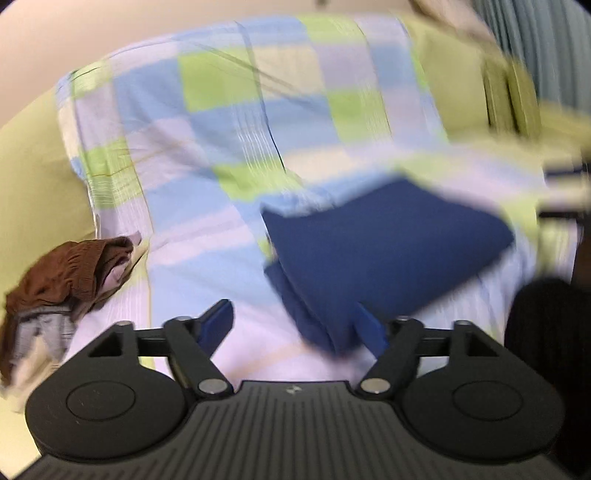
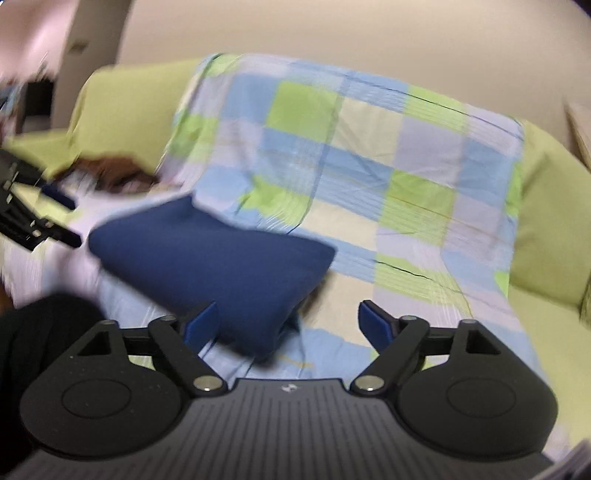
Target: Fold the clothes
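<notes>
**Folded navy garment on the checked throw, both grippers spread**

Green sofa [image 2: 546,206] upholstery fills both wrist views, with a plain pale wall [image 2: 332,33] behind it. Draped over the backrest and down across the seat is a checked throw [image 1: 207,122] in light blue, lime and lilac squares.

On the seat part of that throw lies a dark blue folded garment [image 1: 384,243], a compact, roughly rectangular bundle. In the left wrist view a looser layer of it hangs toward the near edge, reaching in front of the right-hand finger of the left gripper [image 1: 295,325]. That gripper's jaws stand spread, and the blurred picture shows no pad pressing on the cloth.

The right gripper [image 2: 286,321] also has its jaws wide apart. The near corner of the blue bundle sits between its fingers, closer to the left one; neither pad pinches it.

Far to the left on the seat, well apart from the blue bundle, is a heap of other clothes [image 1: 62,280]: brown fabric on top of grey and pale pieces.

Seen from the right wrist camera, the left gripper appears at the left edge, just beside the blue bundle.
</notes>
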The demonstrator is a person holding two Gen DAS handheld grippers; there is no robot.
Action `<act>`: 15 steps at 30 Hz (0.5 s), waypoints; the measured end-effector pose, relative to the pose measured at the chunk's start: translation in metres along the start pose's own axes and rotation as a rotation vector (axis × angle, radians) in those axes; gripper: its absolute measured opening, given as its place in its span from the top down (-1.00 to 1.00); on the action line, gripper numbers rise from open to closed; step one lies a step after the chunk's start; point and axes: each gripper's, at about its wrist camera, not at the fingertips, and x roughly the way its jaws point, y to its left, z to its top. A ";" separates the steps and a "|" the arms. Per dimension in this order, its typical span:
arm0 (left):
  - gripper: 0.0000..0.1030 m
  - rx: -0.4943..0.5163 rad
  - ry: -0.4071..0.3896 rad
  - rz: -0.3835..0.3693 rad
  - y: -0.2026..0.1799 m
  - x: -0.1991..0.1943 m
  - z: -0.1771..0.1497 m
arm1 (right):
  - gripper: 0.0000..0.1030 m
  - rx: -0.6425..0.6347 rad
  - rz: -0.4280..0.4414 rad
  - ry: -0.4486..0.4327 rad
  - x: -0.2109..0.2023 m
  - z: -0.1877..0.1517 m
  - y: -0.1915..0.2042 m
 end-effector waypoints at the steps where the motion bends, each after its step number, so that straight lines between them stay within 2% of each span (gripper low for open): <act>1: -0.70 -0.045 -0.001 -0.028 0.006 0.005 0.003 | -0.96 0.037 -0.008 -0.008 0.005 0.004 -0.006; 3: -0.79 -0.201 0.008 -0.127 0.025 0.027 0.012 | -0.97 0.092 0.000 -0.012 0.015 0.011 -0.015; 5: -0.79 -0.263 0.033 -0.179 0.034 0.047 0.017 | -0.97 0.157 0.034 0.003 0.026 0.014 -0.024; 12: -0.79 -0.359 0.203 -0.286 0.051 0.113 0.028 | -0.97 0.455 0.247 0.130 0.086 0.025 -0.067; 15: -0.80 -0.450 0.290 -0.360 0.063 0.145 0.021 | -0.90 0.554 0.313 0.185 0.115 0.024 -0.081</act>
